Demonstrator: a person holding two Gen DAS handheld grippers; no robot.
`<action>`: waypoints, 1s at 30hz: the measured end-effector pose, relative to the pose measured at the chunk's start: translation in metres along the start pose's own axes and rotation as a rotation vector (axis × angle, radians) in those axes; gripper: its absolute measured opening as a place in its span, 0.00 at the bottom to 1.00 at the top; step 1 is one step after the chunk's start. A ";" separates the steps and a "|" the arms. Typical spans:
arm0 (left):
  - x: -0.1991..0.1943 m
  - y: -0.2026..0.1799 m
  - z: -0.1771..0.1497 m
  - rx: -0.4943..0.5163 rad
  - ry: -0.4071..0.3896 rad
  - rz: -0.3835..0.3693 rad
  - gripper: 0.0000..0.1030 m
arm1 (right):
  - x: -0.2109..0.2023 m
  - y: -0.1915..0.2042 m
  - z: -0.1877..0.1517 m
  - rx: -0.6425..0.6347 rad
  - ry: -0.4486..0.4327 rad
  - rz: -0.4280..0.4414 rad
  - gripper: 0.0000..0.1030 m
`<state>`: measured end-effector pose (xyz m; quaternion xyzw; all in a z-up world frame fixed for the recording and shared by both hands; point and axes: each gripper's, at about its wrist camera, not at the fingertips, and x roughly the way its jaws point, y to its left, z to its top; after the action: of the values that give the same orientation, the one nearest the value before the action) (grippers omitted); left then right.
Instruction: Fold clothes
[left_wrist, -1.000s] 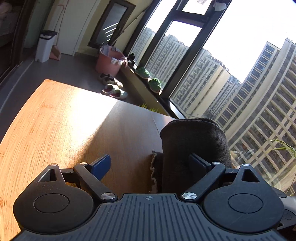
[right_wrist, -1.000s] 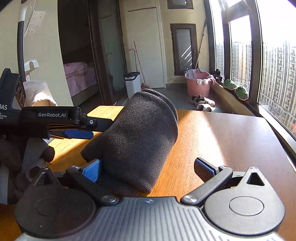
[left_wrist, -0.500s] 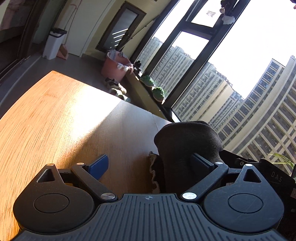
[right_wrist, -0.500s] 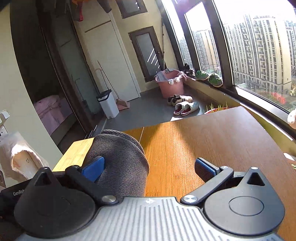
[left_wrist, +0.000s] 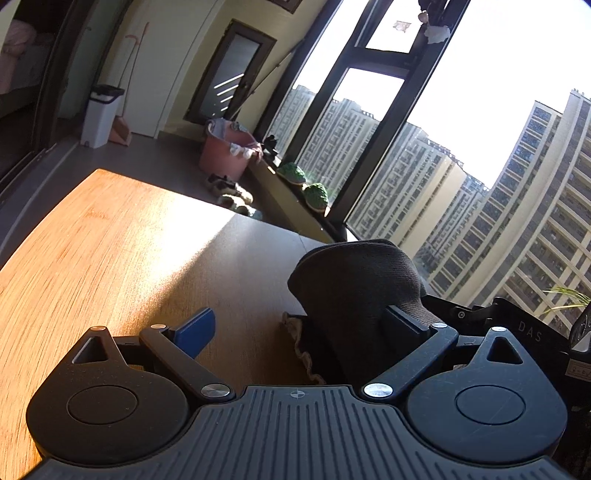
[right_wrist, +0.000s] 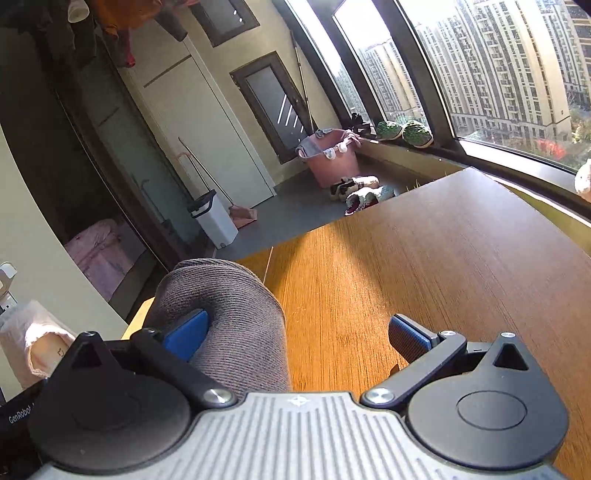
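Note:
A dark grey knit garment (left_wrist: 354, 288), folded into a thick bundle, rests against the right finger (left_wrist: 402, 325) of my left gripper (left_wrist: 299, 328), which stands open. A beige scalloped trim (left_wrist: 295, 343) shows at the bundle's lower left. In the right wrist view the same garment (right_wrist: 229, 314) bulges over the left blue pad (right_wrist: 184, 334) of my right gripper (right_wrist: 297, 336), also open. Neither gripper has the cloth between both fingers. The right gripper's body (left_wrist: 517, 328) sits just beyond the bundle. The garment's underside is hidden.
A wooden table (left_wrist: 110, 258) lies below, half in sunlight, its far edge (right_wrist: 369, 218) near the floor. Beyond it are a pink bucket (right_wrist: 332, 158), shoes (right_wrist: 358, 192), a white bin (right_wrist: 214, 218) and tall windows (left_wrist: 480, 129). A beige cloth (right_wrist: 37, 343) sits at the left.
Both views have tilted upward. In the right wrist view the garment has drawn back to the left finger and looks shorter; the left gripper has slid almost out of that view.

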<state>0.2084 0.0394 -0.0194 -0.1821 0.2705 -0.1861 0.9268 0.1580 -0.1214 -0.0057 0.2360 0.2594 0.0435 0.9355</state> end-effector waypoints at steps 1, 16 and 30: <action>-0.001 -0.001 -0.001 0.004 -0.001 0.004 0.98 | 0.001 0.000 0.000 0.003 0.001 0.009 1.00; -0.005 -0.001 -0.001 0.007 0.004 0.013 1.00 | -0.007 0.002 -0.006 -0.001 -0.021 0.017 1.00; -0.010 -0.005 -0.003 0.024 -0.014 0.076 1.00 | -0.015 0.001 -0.011 0.042 -0.028 0.037 1.00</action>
<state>0.1980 0.0384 -0.0152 -0.1619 0.2683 -0.1529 0.9373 0.1393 -0.1193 -0.0067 0.2608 0.2428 0.0520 0.9329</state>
